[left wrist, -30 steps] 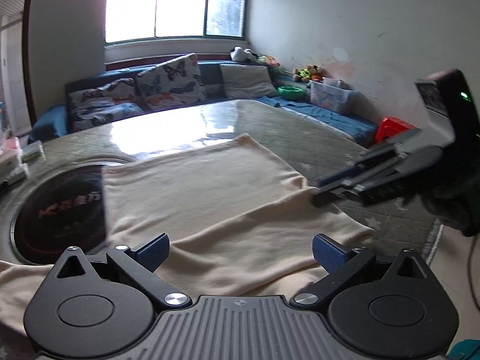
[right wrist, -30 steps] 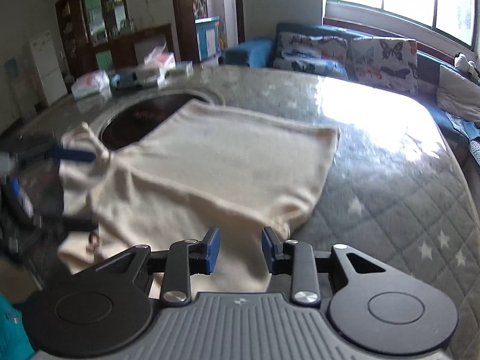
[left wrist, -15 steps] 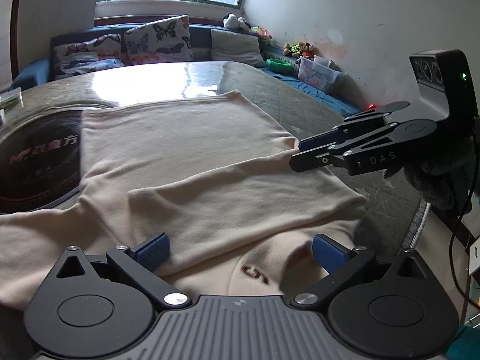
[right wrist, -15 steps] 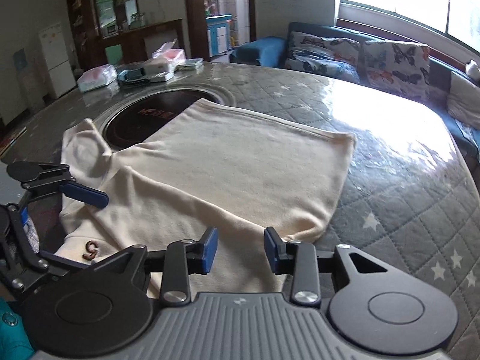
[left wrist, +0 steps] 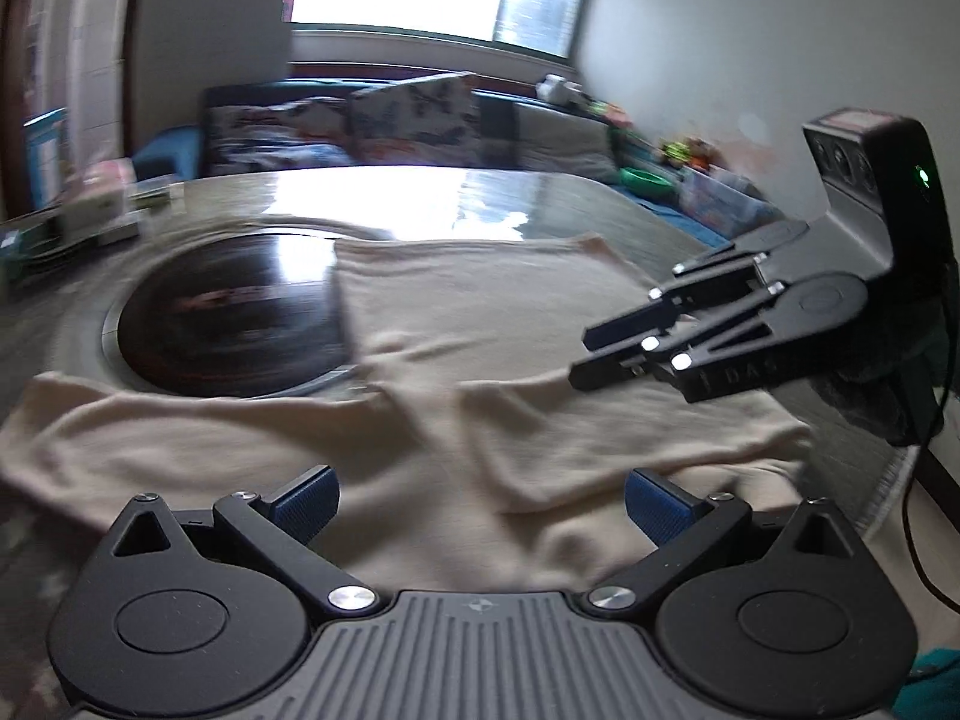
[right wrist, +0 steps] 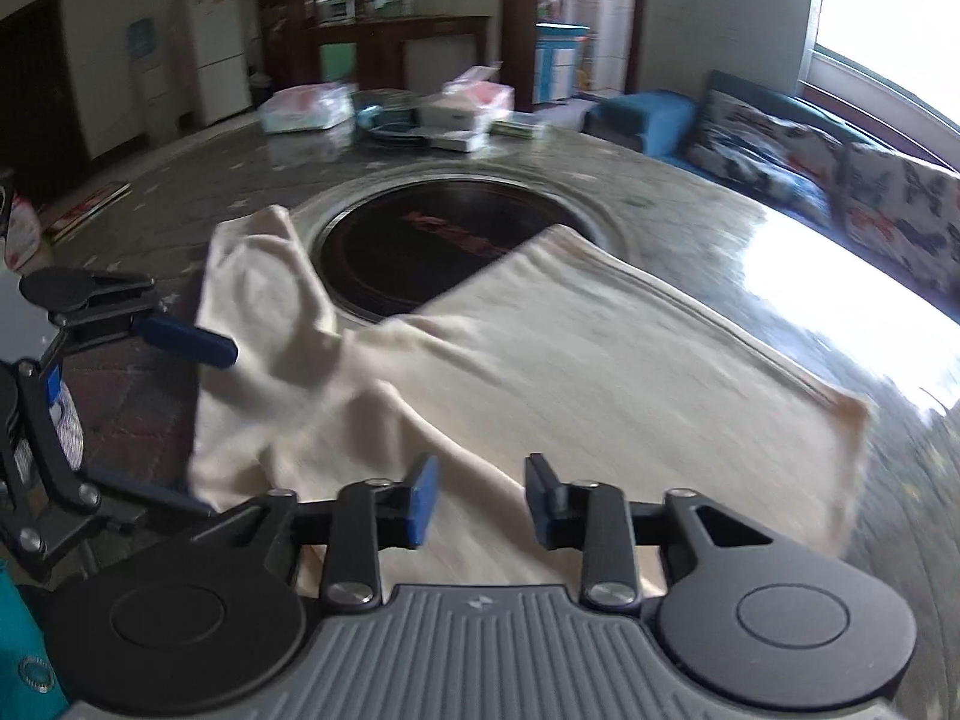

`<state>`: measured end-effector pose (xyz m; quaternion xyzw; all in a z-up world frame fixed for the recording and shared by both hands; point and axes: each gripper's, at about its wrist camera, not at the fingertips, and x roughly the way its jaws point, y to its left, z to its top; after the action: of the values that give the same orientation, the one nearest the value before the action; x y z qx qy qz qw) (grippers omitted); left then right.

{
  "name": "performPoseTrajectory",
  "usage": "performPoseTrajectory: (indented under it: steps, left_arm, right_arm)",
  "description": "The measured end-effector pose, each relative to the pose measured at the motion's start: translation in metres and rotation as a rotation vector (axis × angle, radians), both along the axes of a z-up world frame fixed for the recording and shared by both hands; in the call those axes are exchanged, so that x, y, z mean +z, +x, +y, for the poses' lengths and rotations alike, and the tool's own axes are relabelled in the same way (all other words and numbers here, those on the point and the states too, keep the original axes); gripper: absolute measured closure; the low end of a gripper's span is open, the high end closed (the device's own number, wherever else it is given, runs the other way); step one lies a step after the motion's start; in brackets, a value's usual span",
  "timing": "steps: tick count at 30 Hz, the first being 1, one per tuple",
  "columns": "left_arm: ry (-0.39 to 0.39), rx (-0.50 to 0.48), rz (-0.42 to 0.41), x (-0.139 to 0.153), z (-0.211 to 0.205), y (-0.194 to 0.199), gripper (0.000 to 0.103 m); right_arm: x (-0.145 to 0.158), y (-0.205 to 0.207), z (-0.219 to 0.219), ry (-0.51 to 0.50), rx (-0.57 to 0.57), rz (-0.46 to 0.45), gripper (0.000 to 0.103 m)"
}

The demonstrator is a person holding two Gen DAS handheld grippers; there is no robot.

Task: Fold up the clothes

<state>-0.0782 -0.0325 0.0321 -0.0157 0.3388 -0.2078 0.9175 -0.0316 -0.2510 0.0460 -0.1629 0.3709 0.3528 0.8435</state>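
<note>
Both grippers hung over the near edge of the cream shirt with nothing between their pads. My left gripper stood wide open above the rumpled cloth at the collar end. My right gripper had a narrower gap and its jaws were closing, but the blue pads pinched no fabric as far as I could see; in the left view the right gripper sat just above a sleeve edge, and I could not tell whether it touched.

I found the shirt spread on the round table, its body flat toward the far side and partly covering the dark centre disc. One sleeve lay stretched out to the left, its end by the disc. A second flap already lay folded inward across the near part, by my reading a first sleeve fold.

I judged the job early: one side turned in at most, the left sleeve still out, and the body not yet folded over. Both views were blurred, so finer creases escaped me.
</note>
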Motion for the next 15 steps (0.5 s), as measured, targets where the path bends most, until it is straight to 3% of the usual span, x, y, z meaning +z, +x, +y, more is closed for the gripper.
performPoseTrajectory:
  steps: [7,15]
  left_arm:
    - [0.019,0.16,-0.016,-0.002,0.051,-0.006,0.0]
    - [0.004,0.296,-0.033,-0.004,0.105,-0.02,0.0]
  right_arm:
    - [-0.012,0.0,0.046,-0.095,0.105,0.008,0.075]
    - [0.015,-0.007,0.101,-0.139,0.218,-0.063,0.074]
